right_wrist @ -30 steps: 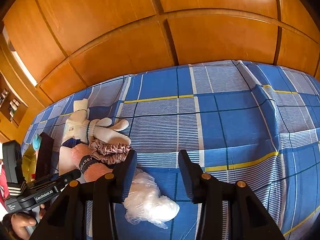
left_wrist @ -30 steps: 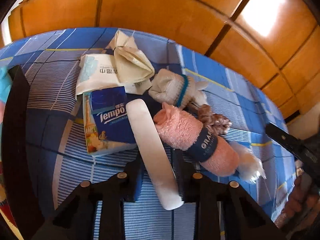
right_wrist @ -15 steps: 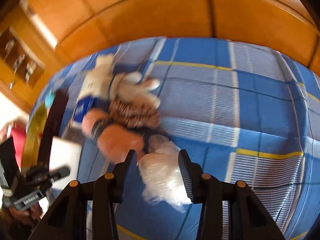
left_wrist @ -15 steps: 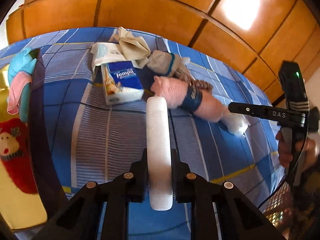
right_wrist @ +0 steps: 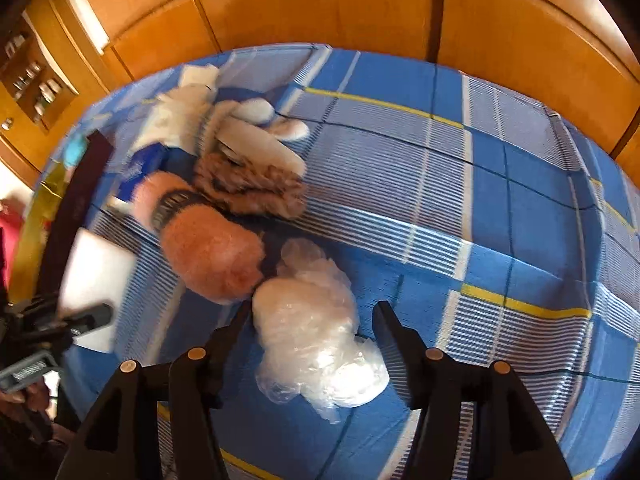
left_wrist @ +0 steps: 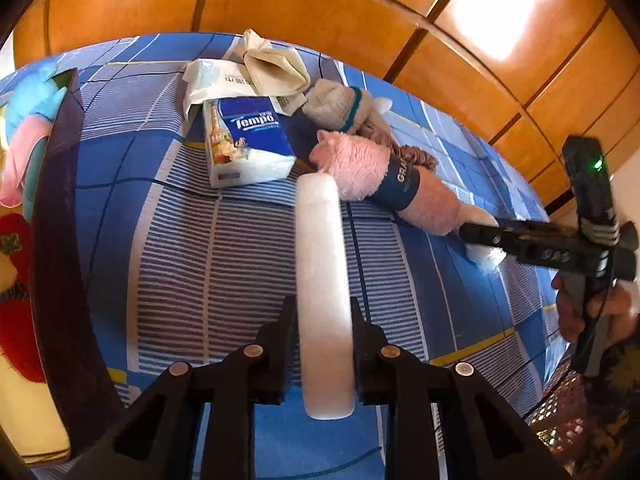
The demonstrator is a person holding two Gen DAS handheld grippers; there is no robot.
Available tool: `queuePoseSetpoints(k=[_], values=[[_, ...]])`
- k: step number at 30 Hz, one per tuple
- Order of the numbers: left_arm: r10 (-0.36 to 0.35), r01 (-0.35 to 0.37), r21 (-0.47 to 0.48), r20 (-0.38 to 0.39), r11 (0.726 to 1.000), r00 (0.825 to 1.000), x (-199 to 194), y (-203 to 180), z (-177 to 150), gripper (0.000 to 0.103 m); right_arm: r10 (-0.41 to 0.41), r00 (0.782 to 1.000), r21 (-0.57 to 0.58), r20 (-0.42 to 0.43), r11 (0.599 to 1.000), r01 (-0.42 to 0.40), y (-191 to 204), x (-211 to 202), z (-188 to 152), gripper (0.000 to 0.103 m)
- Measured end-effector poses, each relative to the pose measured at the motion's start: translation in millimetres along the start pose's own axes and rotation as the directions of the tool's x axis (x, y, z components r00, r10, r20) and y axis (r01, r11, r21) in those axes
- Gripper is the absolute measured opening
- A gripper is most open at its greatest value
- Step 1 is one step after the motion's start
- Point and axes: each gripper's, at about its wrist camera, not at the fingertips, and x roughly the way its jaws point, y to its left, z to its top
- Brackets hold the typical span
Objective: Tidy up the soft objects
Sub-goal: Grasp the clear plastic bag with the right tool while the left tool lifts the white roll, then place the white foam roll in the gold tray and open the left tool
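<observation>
My left gripper (left_wrist: 324,320) is shut on a flat white foam pad (left_wrist: 322,264), held edge-on above the blue checked bedspread (left_wrist: 224,264). Beyond it lie a pink rolled towel (left_wrist: 376,172), a Tempo tissue pack (left_wrist: 248,140), a white sock with a teal stripe (left_wrist: 340,106) and a cream cloth (left_wrist: 276,68). My right gripper (right_wrist: 312,314) points down over a clear plastic bag of white stuff (right_wrist: 316,336). Its jaws are opening, one on each side of the bag, and neither pad presses on it. The pink towel (right_wrist: 208,256) lies just left of the bag.
A dark-walled box (left_wrist: 60,248) stands at the left with blue-and-pink (left_wrist: 24,132) and red (left_wrist: 16,300) plush toys inside. A brown scrunchie (right_wrist: 248,188) lies behind the towel. Wooden wardrobe doors (left_wrist: 320,8) rise behind the bed. A hand (left_wrist: 576,312) holds the right gripper's handle.
My left gripper has closed on the white pad and drawn back from the pile with it. The right gripper has sunk over the plastic bag, rolled, and its jaws have widened.
</observation>
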Motion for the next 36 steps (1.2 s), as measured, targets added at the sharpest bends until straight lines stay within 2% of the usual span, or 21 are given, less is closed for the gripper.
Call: queuePoseSetpoints(k=[1, 5, 7, 12, 15, 18, 20, 22, 24, 29, 34, 36], values=[[-0.012, 0.012, -0.012, 0.003, 1.0, 1.0, 0.6, 2.2, -0.4, 0.02, -0.029, 1.0, -0.011, -0.003, 1.0, 0.029, 0.2, 2.0, -0.8, 0.04], [0.001, -0.001, 0.01, 0.036, 1.0, 0.999, -2.2, -2.0, -3.7, 0.018, -0.063, 0.998, -0.034, 0.006, 0.997, 0.063, 4.7, 5.4, -2.9, 0.038], [0.002, -0.004, 0.027, 0.059, 1.0, 0.998, -6.6, -7.0, -5.2, 0.018, -0.072, 0.997, -0.036, -0.017, 0.997, 0.072, 4.6, 10.9, -4.6, 0.038], [-0.027, 0.023, 0.029, 0.115, 0.999, 0.993, -30.0, -8.3, -3.9, 0.018, -0.047, 0.999, 0.007, -0.016, 0.999, 0.048, -3.4, 12.1, -4.8, 0.038], [-0.05, 0.05, 0.0, 0.17, 0.999, 0.984, -57.7, 2.0, -3.3, 0.018, -0.073, 0.997, -0.015, -0.004, 0.997, 0.073, 0.3, 12.3, -6.6, 0.038], [-0.035, 0.046, -0.039, 0.245, 0.998, 0.969, -89.6, 18.7, -2.4, 0.018, -0.082, 0.997, -0.021, 0.004, 0.996, 0.082, 3.1, 11.3, -9.3, 0.038], [-0.008, 0.034, -0.085, 0.289, 0.996, 0.957, -110.8, 37.3, -1.7, 0.018, -0.088, 0.996, -0.023, 0.011, 0.996, 0.089, 4.4, 10.9, -10.7, 0.038], [0.048, -0.004, -0.139, 0.312, 0.99, 0.949, -128.5, 62.8, 3.1, 0.018, -0.098, 0.995, -0.029, 0.018, 0.995, 0.099, 5.4, 11.6, -11.7, 0.038], [0.105, -0.044, -0.194, 0.315, 0.98, 0.943, -137.5, 87.5, 6.1, 0.018, -0.105, 0.994, -0.034, 0.022, 0.994, 0.106, 6.4, 11.8, -11.9, 0.038], [0.237, -0.146, -0.331, 0.255, 0.932, 0.937, -138.4, 153.5, 16.5, 0.018, -0.114, 0.993, -0.045, 0.029, 0.992, 0.115, 10.2, 13.7, -12.0, 0.038], [0.311, -0.216, -0.412, 0.178, 0.885, 0.934, -121.0, 200.6, 32.2, 0.018, -0.119, 0.992, -0.054, 0.034, 0.991, 0.121, 13.7, 13.3, -13.9, 0.038], [0.333, -0.245, -0.412, 0.155, 0.878, 0.93, -111.5, 208.0, 38.9, 0.019, -0.119, 0.992, -0.056, 0.035, 0.991, 0.121, 13.4, 14.2, -12.7, 0.038]])
